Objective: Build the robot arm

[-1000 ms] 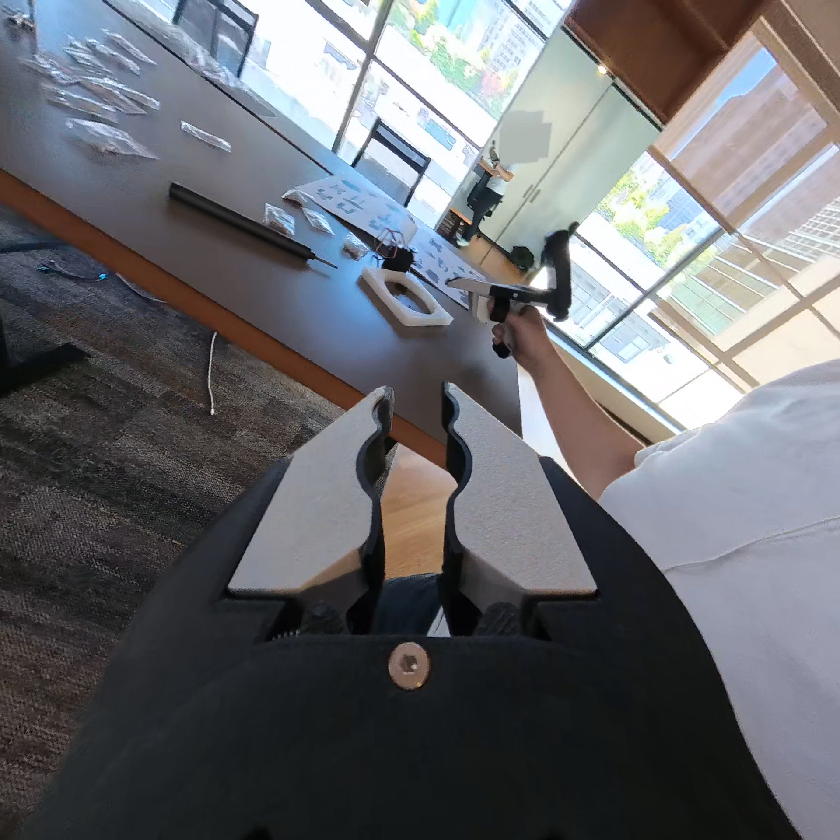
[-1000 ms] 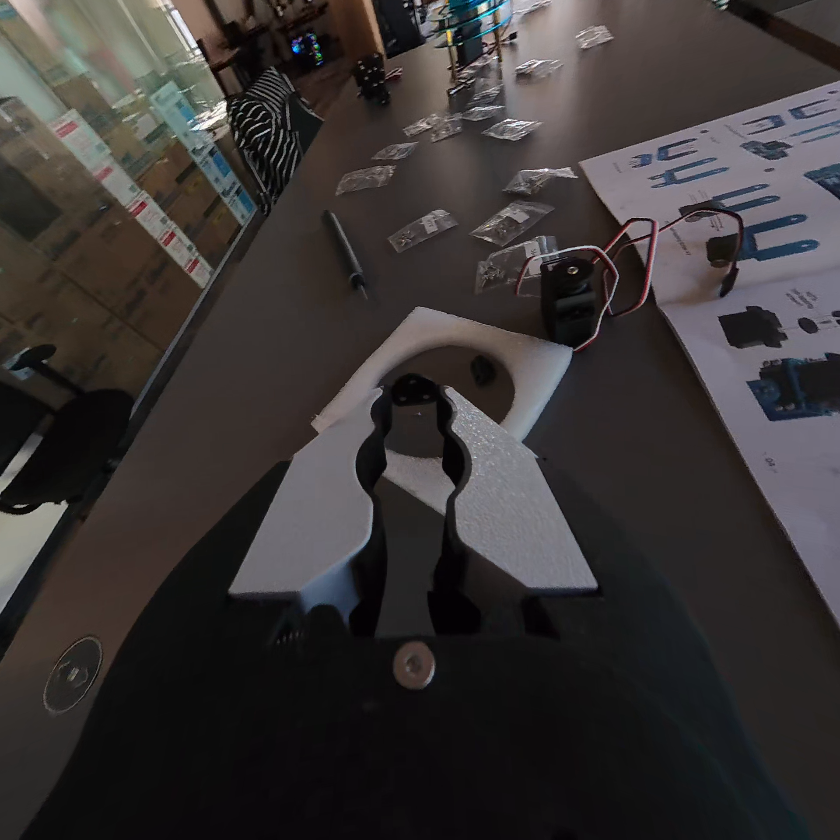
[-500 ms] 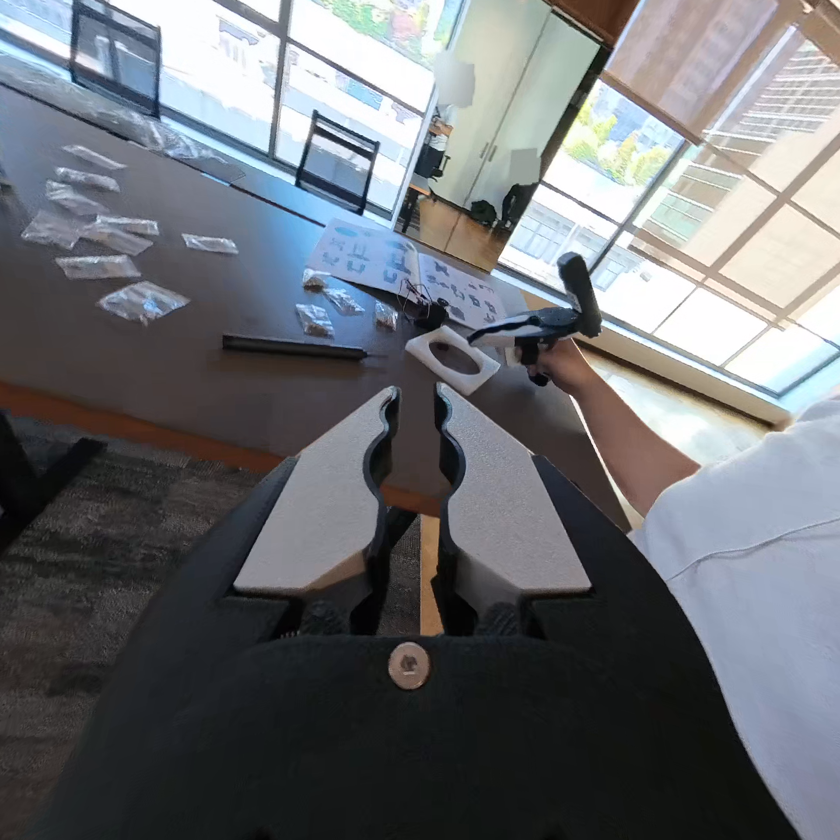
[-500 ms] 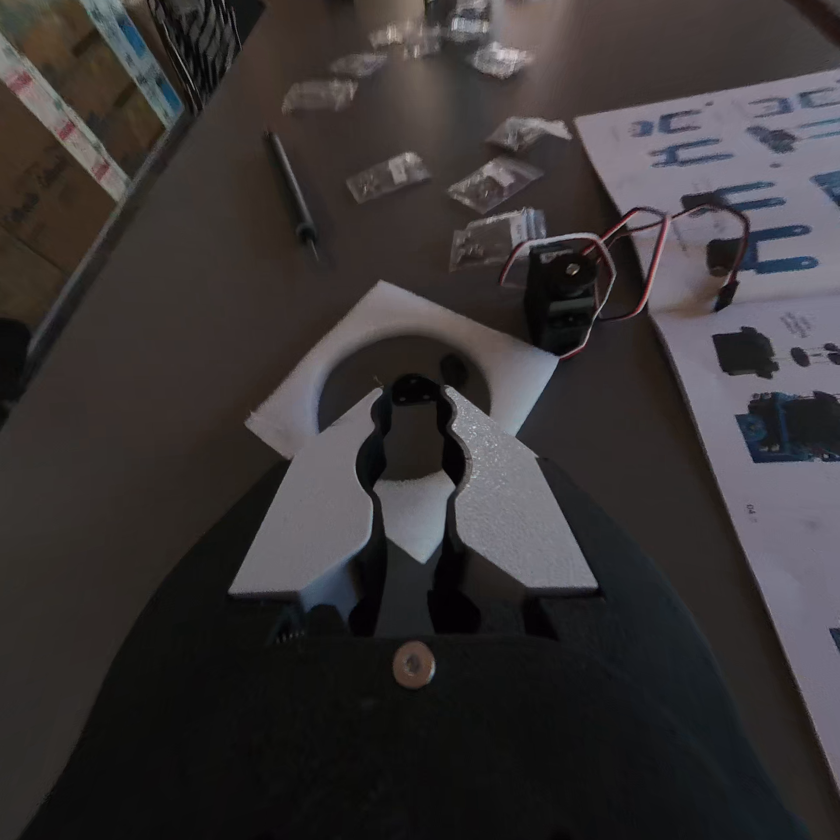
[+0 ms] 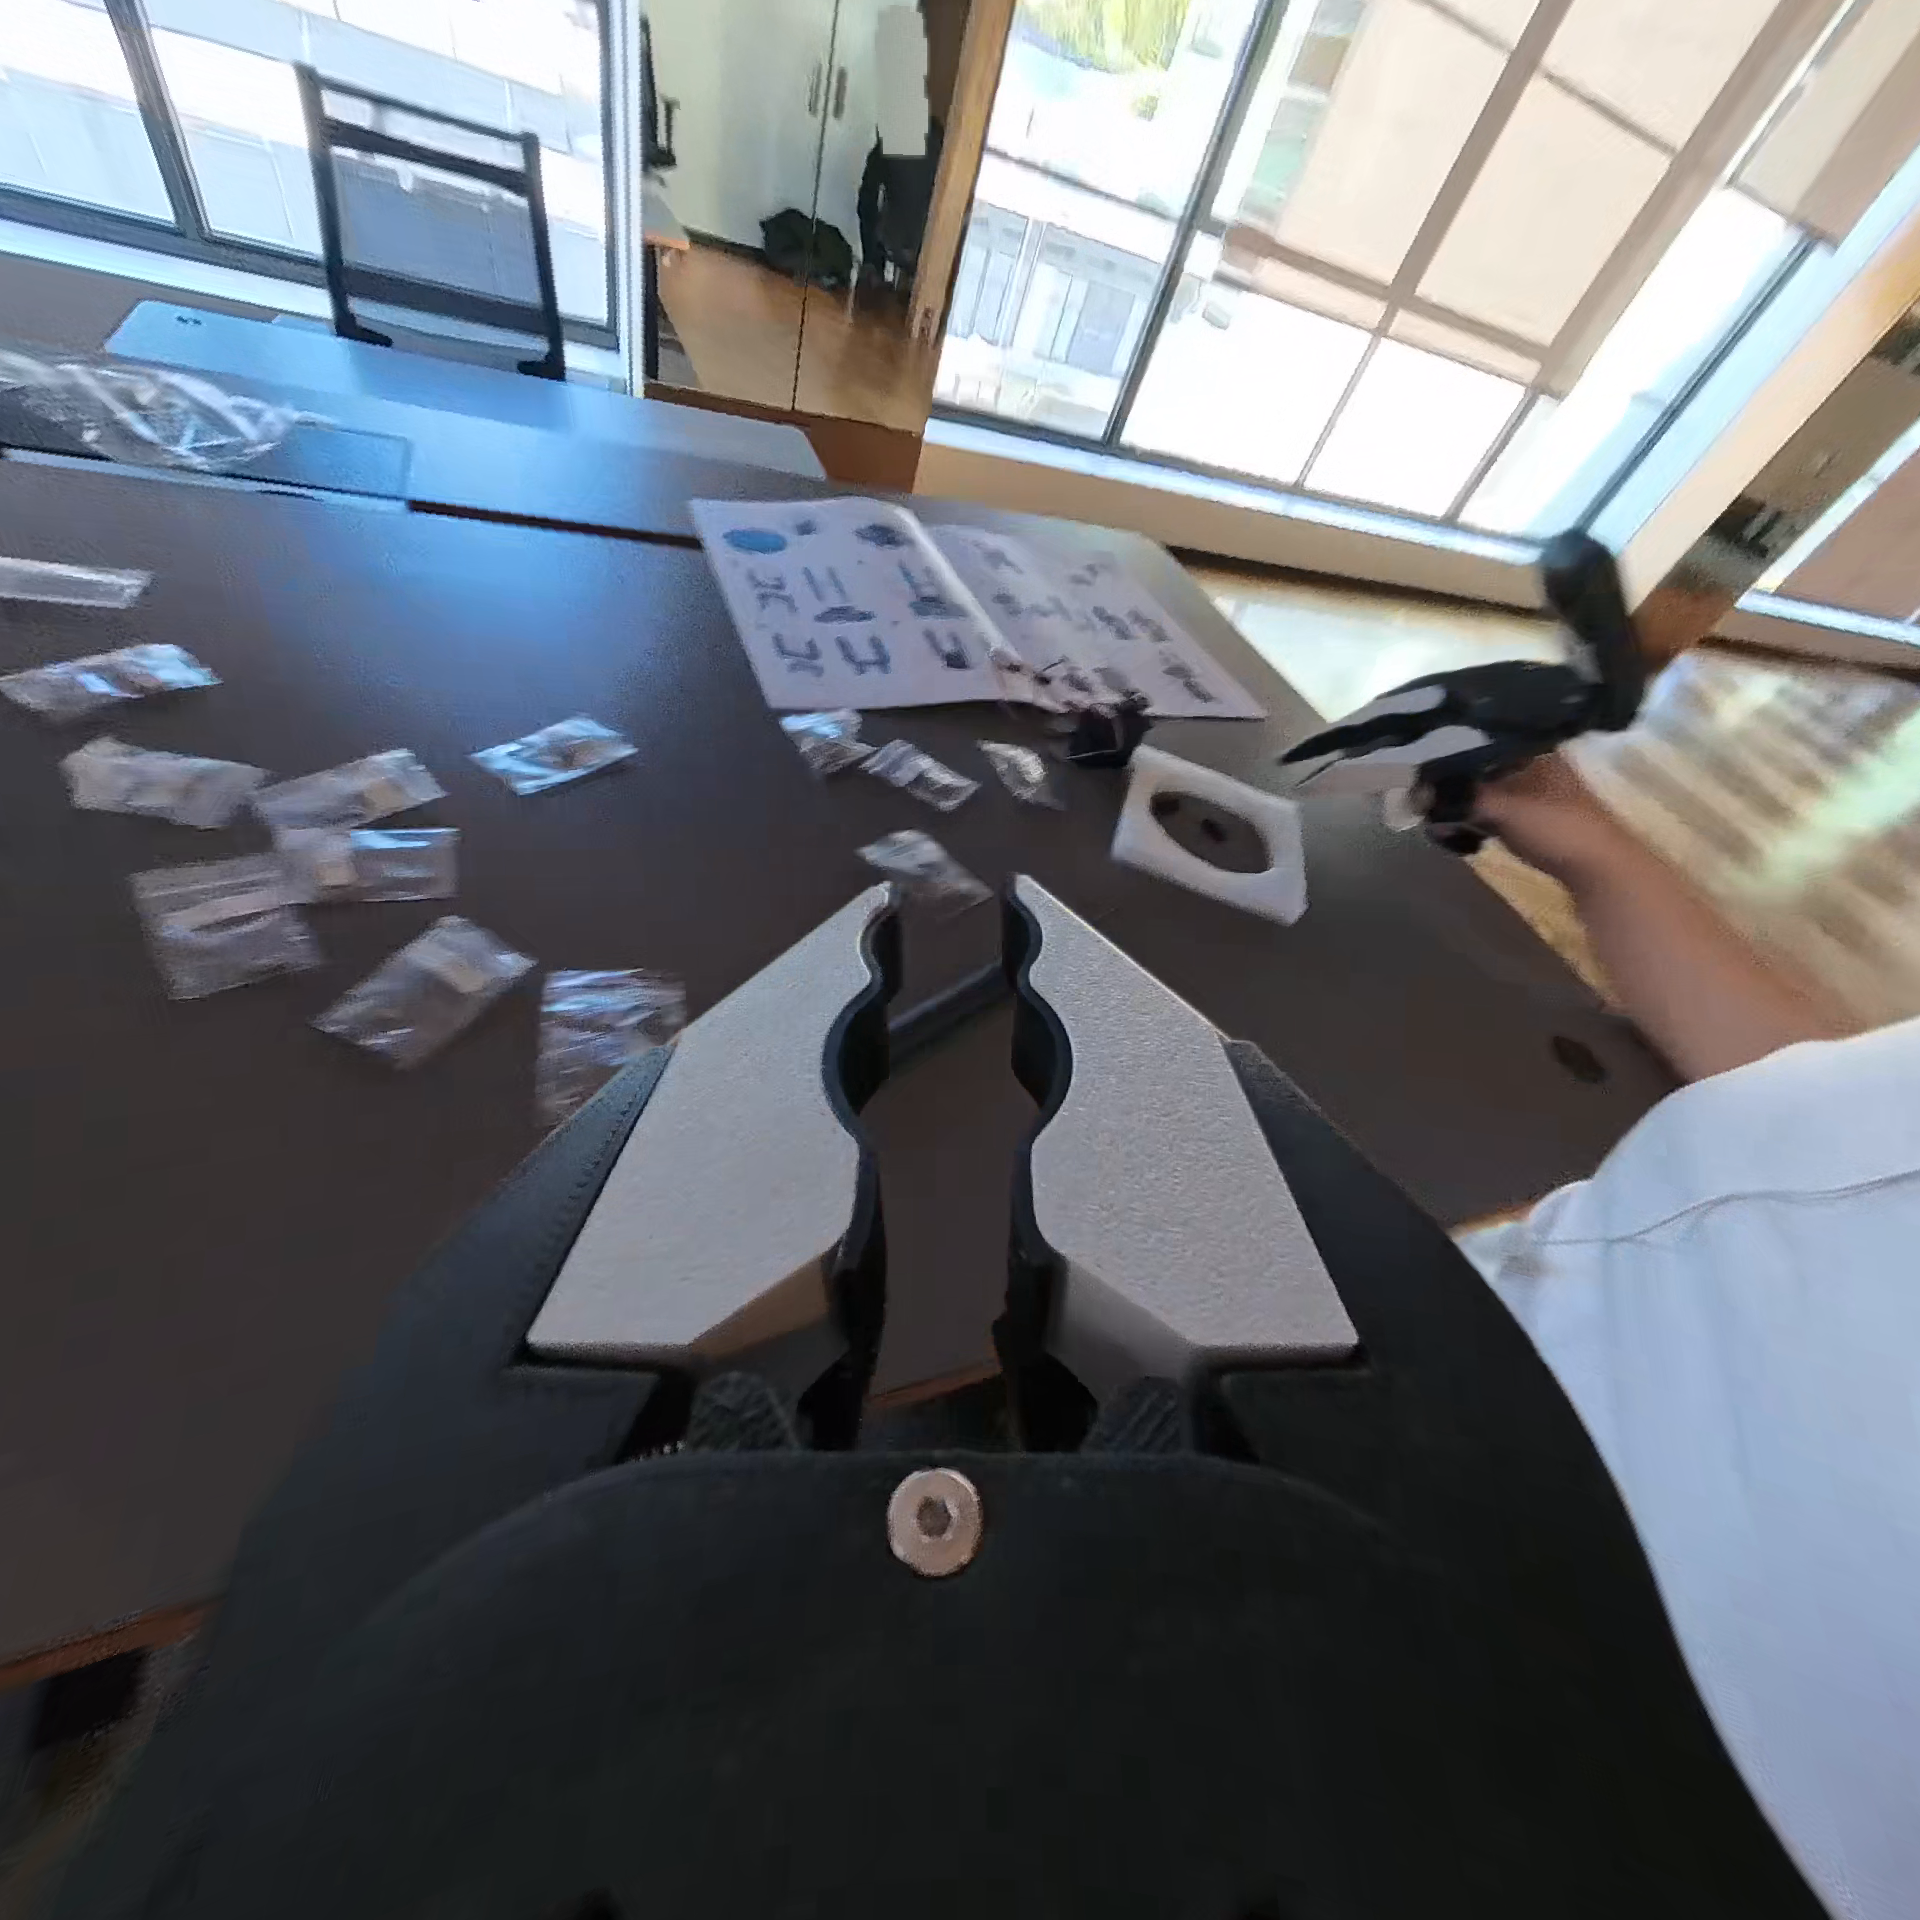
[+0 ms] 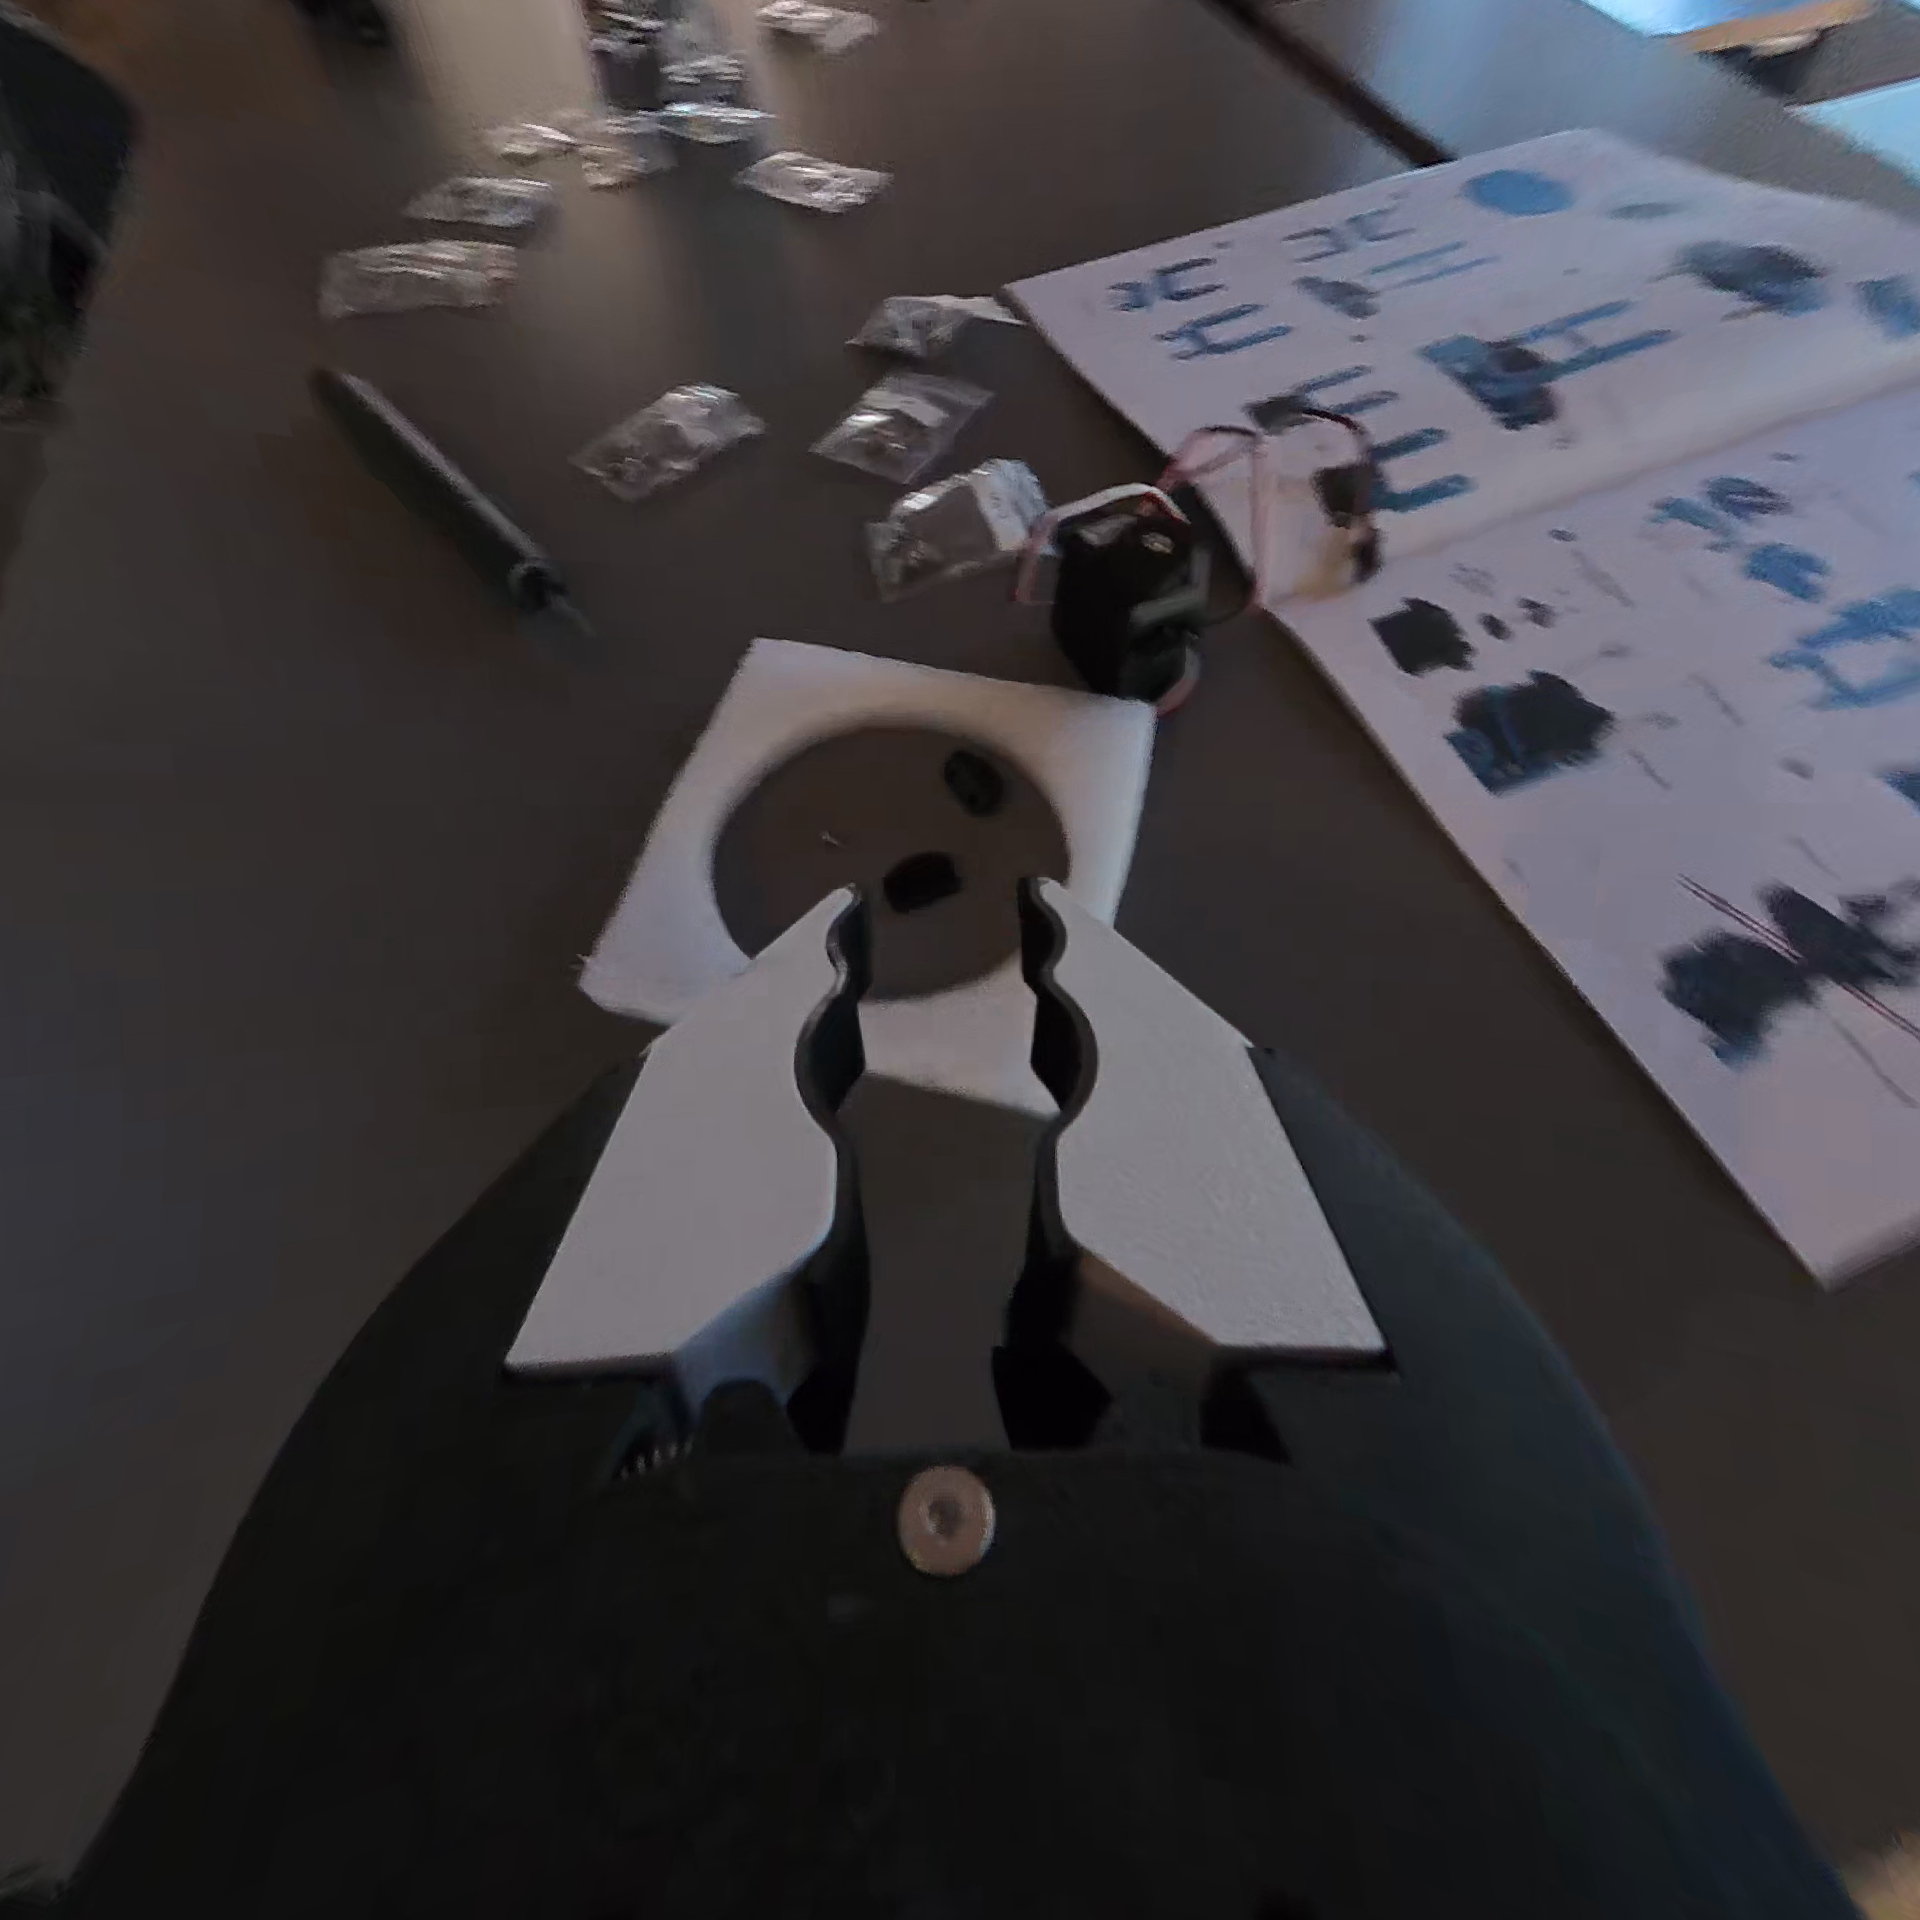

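My right gripper [image 6: 943, 889] is open, low over a white foam frame [image 6: 1091, 748] with a round hole. A small black part [image 6: 920, 883] lies on the table inside the hole, right between my fingertips, loose. A second small black part [image 6: 971, 779] lies farther in. A black servo [image 6: 1127, 603] with red and white wires stands just behind the frame. My left gripper [image 5: 951, 899] is open and empty above the dark table [image 5: 623, 623]. A black screwdriver [image 5: 945, 1013] shows between its fingers. The right gripper [image 5: 1311, 767] hovers by the foam frame [image 5: 1262, 888].
Several clear bags of small parts [image 5: 416, 987] lie scattered left of the left gripper and behind the frame [image 6: 665, 436]. The screwdriver [image 6: 436, 488] lies at the left. An open booklet [image 6: 1558, 520] lies at the right. A black chair [image 5: 426, 249] stands at the far side. The gap from one gripper's tips to the other's is roughly 40 centimeters.
My right gripper has opened and let go of the small black part, which now lies in the foam hole. My left gripper has risen from below the table edge to over the table.
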The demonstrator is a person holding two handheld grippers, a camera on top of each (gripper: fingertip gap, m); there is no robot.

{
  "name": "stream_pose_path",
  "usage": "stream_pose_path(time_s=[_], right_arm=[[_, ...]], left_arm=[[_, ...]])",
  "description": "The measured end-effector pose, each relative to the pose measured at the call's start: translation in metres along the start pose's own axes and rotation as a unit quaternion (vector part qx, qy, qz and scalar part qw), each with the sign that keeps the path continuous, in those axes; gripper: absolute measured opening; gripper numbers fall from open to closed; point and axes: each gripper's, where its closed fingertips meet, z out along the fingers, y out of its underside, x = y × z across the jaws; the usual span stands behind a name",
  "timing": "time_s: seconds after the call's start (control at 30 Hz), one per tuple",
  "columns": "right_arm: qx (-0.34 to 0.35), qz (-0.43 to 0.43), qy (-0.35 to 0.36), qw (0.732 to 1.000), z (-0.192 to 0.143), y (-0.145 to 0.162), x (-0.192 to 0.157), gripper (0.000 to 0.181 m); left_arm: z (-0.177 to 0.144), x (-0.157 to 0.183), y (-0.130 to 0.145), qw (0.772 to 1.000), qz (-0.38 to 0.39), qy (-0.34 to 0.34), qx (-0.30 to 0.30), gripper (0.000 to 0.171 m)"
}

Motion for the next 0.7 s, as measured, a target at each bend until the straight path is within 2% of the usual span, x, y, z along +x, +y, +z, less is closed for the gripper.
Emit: stream_pose_path(time_s=[0.1,0.2,0.27,0.33,0.53,0.7], right_arm=[[0.027,0.034,0.114,0.993,-0.021,0.006,0.008,0.029],[0.12,0.084,0.189,0.971,-0.035,-0.009,0.001,0.028],[0.171,0.09,0.25,0.949,-0.046,-0.016,-0.003,0.028],[0.188,0.078,0.31,0.929,-0.054,-0.017,-0.007,0.032],[0.105,-0.02,0.439,0.892,-0.069,-0.001,-0.01,0.042],[0.082,-0.048,0.468,0.879,-0.07,0.005,-0.012,0.042]], left_arm=[[-0.022,-0.058,0.001,0.998,0.045,-0.014,-0.029,0.02],[-0.036,-0.11,0.003,0.994,0.093,-0.041,-0.034,0.021],[-0.035,-0.128,0.006,0.994,0.094,-0.024,-0.043,0.023],[-0.028,-0.136,0.009,0.994,0.094,0.006,-0.053,0.024],[-0.001,-0.147,0.021,0.992,0.098,0.045,-0.064,0.025],[0.012,-0.145,0.038,0.985,0.113,0.078,-0.105,0.027]])
